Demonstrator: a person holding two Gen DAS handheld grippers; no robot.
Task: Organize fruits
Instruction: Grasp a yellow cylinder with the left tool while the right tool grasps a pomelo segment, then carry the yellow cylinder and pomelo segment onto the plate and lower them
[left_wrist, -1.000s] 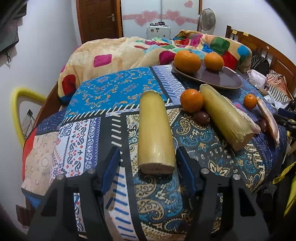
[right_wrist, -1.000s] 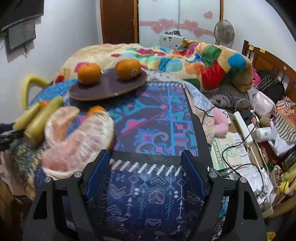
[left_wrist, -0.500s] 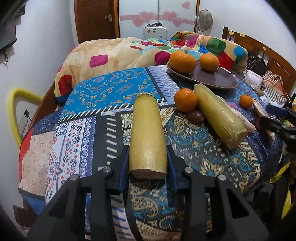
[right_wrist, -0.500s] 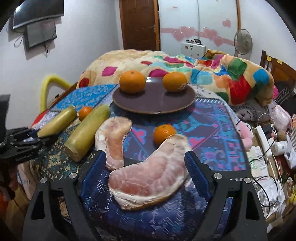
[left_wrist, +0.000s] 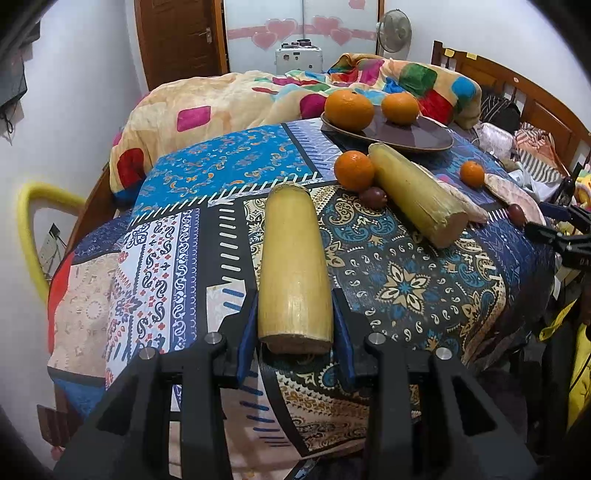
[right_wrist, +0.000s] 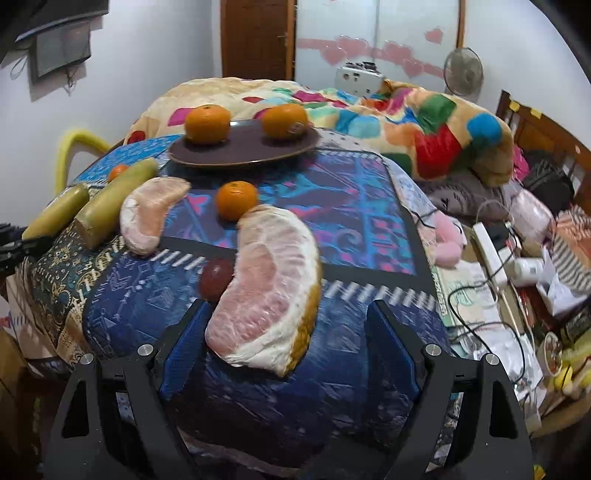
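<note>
My left gripper (left_wrist: 294, 332) is shut on the near end of a yellow sugarcane piece (left_wrist: 291, 258) lying on the patterned tablecloth (left_wrist: 406, 280). A second sugarcane piece (left_wrist: 417, 194), loose oranges (left_wrist: 354, 170) and a dark plum (left_wrist: 373, 195) lie beyond. A brown plate (left_wrist: 417, 138) holds two oranges. My right gripper (right_wrist: 288, 332) is open around a large pomelo segment (right_wrist: 269, 284); its jaws stand apart from it. A second segment (right_wrist: 151, 212), a small orange (right_wrist: 236, 199) and a plum (right_wrist: 216, 282) lie close by.
A colourful blanket (right_wrist: 406, 114) is heaped on the bed behind the table. Cables, a power strip (right_wrist: 491, 254) and clutter lie to the right. A yellow chair back (left_wrist: 33, 221) stands at the left. The table edge is near both grippers.
My left gripper has closed on the sugarcane end. My right gripper has swung left and moved in, so the big pomelo segment now lies between its open jaws.
</note>
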